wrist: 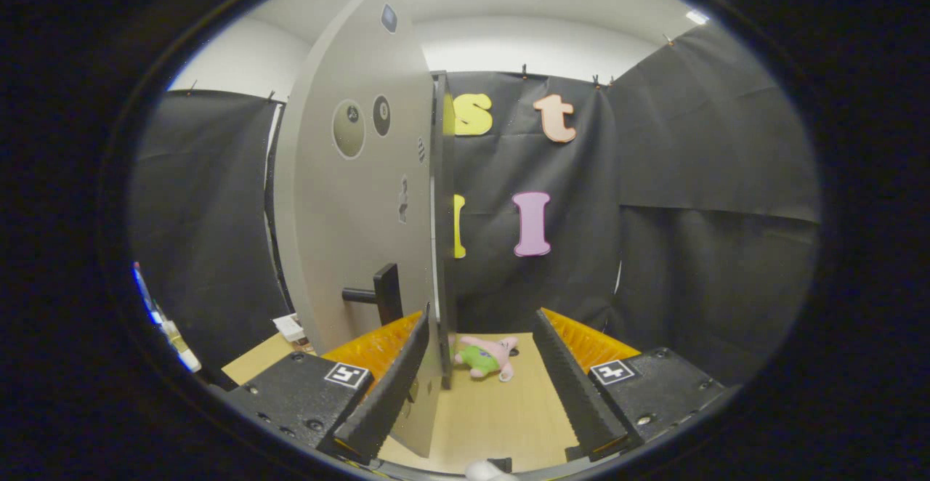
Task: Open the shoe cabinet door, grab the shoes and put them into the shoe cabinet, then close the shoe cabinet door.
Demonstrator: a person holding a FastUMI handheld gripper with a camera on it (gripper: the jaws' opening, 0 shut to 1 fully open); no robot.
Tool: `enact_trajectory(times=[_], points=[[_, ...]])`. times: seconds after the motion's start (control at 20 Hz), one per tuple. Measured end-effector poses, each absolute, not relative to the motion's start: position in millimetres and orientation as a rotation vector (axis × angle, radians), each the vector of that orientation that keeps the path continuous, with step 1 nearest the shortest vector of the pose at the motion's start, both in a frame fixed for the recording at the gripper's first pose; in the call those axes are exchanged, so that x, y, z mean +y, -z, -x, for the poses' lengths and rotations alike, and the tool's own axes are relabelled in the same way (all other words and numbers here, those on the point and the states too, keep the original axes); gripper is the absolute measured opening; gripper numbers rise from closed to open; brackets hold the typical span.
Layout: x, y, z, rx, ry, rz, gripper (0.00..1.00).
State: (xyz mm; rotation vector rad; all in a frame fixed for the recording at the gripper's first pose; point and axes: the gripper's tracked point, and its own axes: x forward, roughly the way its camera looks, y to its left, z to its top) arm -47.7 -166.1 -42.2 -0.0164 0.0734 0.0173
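Gripper: fingers spread wide apart, they pinch nothing.
Left finger: on the handle side of the door, very close to its edge; cannot tell if it touches.
Door: grey cabinet door, upright, seen nearly edge-on; its free edge stands in the gap betw. the fingers, near the left one.
Handle: dark bar w/ plate on the door's face, just above the left finger.
Stickers: few round ones on upper part of door.
Floor: light wood, seen betw. the fingers.
Toy: pink and green plush, lies on the floor just behind the door edge.
Small box: on the floor, left of the door.
Far: black cloth wall.
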Motion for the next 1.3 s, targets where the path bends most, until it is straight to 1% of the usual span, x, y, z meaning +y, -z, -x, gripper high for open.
enact_trajectory(times=[0.4,0.65,0.9,1.05,1.3], points=[[-76.8,47.5,48.5,0.071,-0.033,0.032,0.96],[-17.8,52.0,31.3,0.069,-0.057,0.053,0.96],[47.2,59.9,5.0,0.073,-0.141,0.024,0.97],[51.5,53.6,2.5,0.058,-0.138,0.008,0.99],[48.0,54.4,7.5,0.062,-0.129,0.023,0.99]])
